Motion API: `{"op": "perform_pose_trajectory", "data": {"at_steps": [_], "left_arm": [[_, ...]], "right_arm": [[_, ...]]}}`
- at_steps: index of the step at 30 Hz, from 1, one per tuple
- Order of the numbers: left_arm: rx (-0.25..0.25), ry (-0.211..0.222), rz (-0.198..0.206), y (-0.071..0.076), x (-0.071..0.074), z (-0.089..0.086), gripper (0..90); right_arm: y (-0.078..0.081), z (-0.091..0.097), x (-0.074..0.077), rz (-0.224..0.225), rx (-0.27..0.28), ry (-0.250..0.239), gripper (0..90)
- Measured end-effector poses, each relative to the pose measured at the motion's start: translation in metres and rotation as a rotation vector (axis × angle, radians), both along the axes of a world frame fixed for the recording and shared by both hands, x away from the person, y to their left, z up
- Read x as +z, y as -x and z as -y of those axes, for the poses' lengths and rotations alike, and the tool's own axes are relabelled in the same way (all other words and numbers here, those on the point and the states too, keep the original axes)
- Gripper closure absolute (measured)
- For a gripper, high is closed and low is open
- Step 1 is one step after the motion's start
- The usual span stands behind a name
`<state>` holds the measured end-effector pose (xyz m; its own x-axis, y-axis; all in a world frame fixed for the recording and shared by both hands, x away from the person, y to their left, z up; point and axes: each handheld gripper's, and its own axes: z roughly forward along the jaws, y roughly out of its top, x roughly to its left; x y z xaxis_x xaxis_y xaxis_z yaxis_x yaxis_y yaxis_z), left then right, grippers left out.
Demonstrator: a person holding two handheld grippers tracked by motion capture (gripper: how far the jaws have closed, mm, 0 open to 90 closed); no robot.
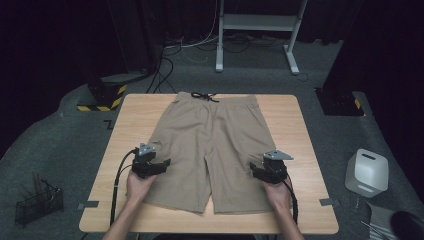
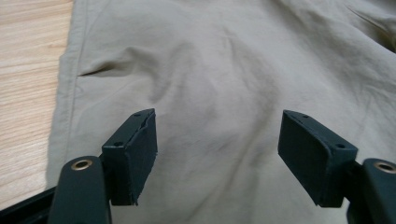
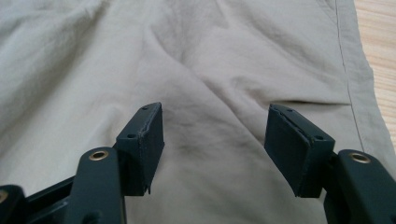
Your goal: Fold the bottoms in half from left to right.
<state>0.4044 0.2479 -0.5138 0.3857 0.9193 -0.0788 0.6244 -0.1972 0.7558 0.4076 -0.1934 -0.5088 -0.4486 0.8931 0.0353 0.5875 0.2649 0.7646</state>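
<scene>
The person's forearms come in from the bottom edge of the high view, and the left hand point(image 1: 137, 186) holds the left gripper point(image 1: 159, 166) over the left leg of a pair of khaki shorts point(image 1: 210, 145), near that leg's outer seam. In the left gripper view its two black jaws stand wide apart with nothing between them but the cloth below — whether the pads touch the fabric I cannot tell — and the outer seam and a pocket slit point(image 2: 95, 71) lie to their left, with the light wooden table point(image 2: 28, 93) beyond. The shorts lie flat and spread on the middle of the table, waistband at the far edge, legs pointing toward the person, and the black drawstring point(image 1: 205, 96) is tied in a bow at the middle of the waistband. Farther right, the right hand point(image 1: 278, 194) holds the right gripper point(image 1: 256, 169) over the right leg, near its outer side. In the right gripper view those jaws are likewise spread open over wrinkled cloth, gripping nothing, with a pocket opening point(image 3: 317, 101) and a stitched side seam to their right and a strip of table past it. On the floor, a black wire basket point(image 1: 37, 202) stands off the table's left near corner, and a white boxy container point(image 1: 367, 172) stands to the right of the table.
</scene>
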Motion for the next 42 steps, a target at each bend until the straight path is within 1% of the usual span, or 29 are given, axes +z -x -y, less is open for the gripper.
{"op": "perform_pose_trajectory", "data": {"at_steps": [3,4,6,7,9,10,11,12,13,14,16,18,19,20,21,22,23,25,27,29,31,33,34,35,36,38,40,41,42], "left_arm": [[0.006,0.005,-0.004,0.000,0.001,-0.002,27.2],[0.004,0.028,-0.015,0.000,0.003,-0.004,26.5],[0.002,0.030,-0.021,-0.001,0.003,-0.005,26.6],[-0.025,0.035,-0.060,-0.005,0.005,-0.004,26.8],[-0.033,0.040,-0.062,-0.006,0.006,-0.003,27.8],[-0.029,0.053,-0.045,-0.008,0.008,-0.002,28.4],[-0.038,0.061,-0.056,-0.010,0.010,-0.002,29.0],[-0.042,0.049,-0.062,-0.013,0.011,-0.001,27.4],[-0.042,0.049,-0.062,-0.013,0.011,-0.001,27.1],[-0.049,0.031,-0.055,-0.016,0.014,0.002,27.1],[-0.051,0.041,-0.047,-0.017,0.015,0.002,27.5],[-0.057,0.019,-0.054,-0.022,0.017,0.003,26.8],[-0.055,-0.005,-0.028,-0.027,0.020,0.007,27.0],[-0.055,-0.005,-0.028,-0.027,0.020,0.007,27.6],[-0.055,-0.011,-0.023,-0.030,0.021,0.008,27.6],[-0.052,-0.007,-0.009,-0.037,0.022,0.011,27.5],[-0.050,-0.001,-0.008,-0.040,0.022,0.012,28.0],[-0.046,-0.002,-0.023,-0.047,0.021,0.015,27.8],[-0.046,0.000,-0.017,-0.053,0.020,0.019,27.7],[-0.046,0.002,-0.019,-0.055,0.019,0.020,28.2],[-0.051,-0.026,-0.037,-0.064,0.017,0.026,27.3],[-0.047,-0.024,-0.035,-0.070,0.017,0.029,27.5],[-0.043,-0.018,-0.037,-0.075,0.018,0.033,27.5],[-0.043,-0.018,-0.037,-0.075,0.018,0.033,27.5],[-0.045,-0.024,-0.027,-0.080,0.019,0.037,27.8],[-0.045,-0.029,-0.030,-0.082,0.019,0.039,27.9],[-0.047,-0.052,-0.039,-0.088,0.017,0.042,27.8],[-0.042,-0.063,-0.034,-0.091,0.015,0.044,27.9],[-0.037,-0.057,-0.029,-0.093,0.014,0.044,28.3]], "right_arm": [[-0.003,-0.001,0.001,0.003,0.002,0.004,36.4],[-0.006,-0.003,0.001,-0.008,0.007,0.002,36.2],[-0.007,-0.004,0.002,-0.009,0.012,0.002,36.2],[-0.009,-0.006,0.003,-0.002,0.020,0.003,36.4],[-0.011,-0.006,0.004,0.000,0.019,-0.011,36.6],[-0.012,-0.006,0.004,0.001,0.016,-0.018,36.8],[-0.013,-0.006,0.004,0.000,0.012,-0.026,37.0],[-0.014,-0.005,0.004,0.001,0.010,-0.028,37.2],[-0.015,-0.006,0.005,0.002,0.006,-0.033,37.2],[-0.016,-0.006,0.006,0.004,0.002,-0.035,37.2],[-0.017,-0.007,0.008,0.008,-0.003,-0.039,37.2],[-0.023,-0.010,0.012,0.014,-0.012,-0.046,37.7],[-0.026,-0.011,0.013,0.014,-0.011,-0.043,37.8],[-0.031,-0.013,0.014,0.010,-0.010,-0.037,38.0],[-0.031,-0.013,0.014,0.010,-0.010,-0.037,38.0],[-0.037,-0.017,0.014,0.004,-0.011,-0.023,38.5],[-0.041,-0.020,0.014,-0.002,-0.009,-0.014,38.7],[-0.046,-0.023,0.013,0.005,-0.007,-0.001,40.3],[-0.051,-0.025,0.010,-0.007,-0.015,0.003,40.1],[-0.052,-0.025,0.009,-0.008,-0.019,0.002,40.3],[-0.055,-0.026,0.007,-0.009,-0.022,0.006,40.5],[-0.062,-0.027,0.005,-0.013,-0.031,0.011,40.8],[-0.064,-0.028,0.005,-0.002,-0.037,0.011,41.8],[-0.067,-0.028,0.005,-0.002,-0.047,0.012,41.7],[-0.070,-0.029,0.005,-0.012,-0.051,0.013,41.6],[-0.075,-0.029,0.004,-0.018,-0.060,0.008,41.5],[-0.080,-0.031,0.002,-0.017,-0.066,0.002,41.6],[-0.082,-0.031,0.001,-0.019,-0.071,0.005,41.5],[-0.083,-0.031,-0.001,-0.028,-0.072,0.007,41.4]]}}
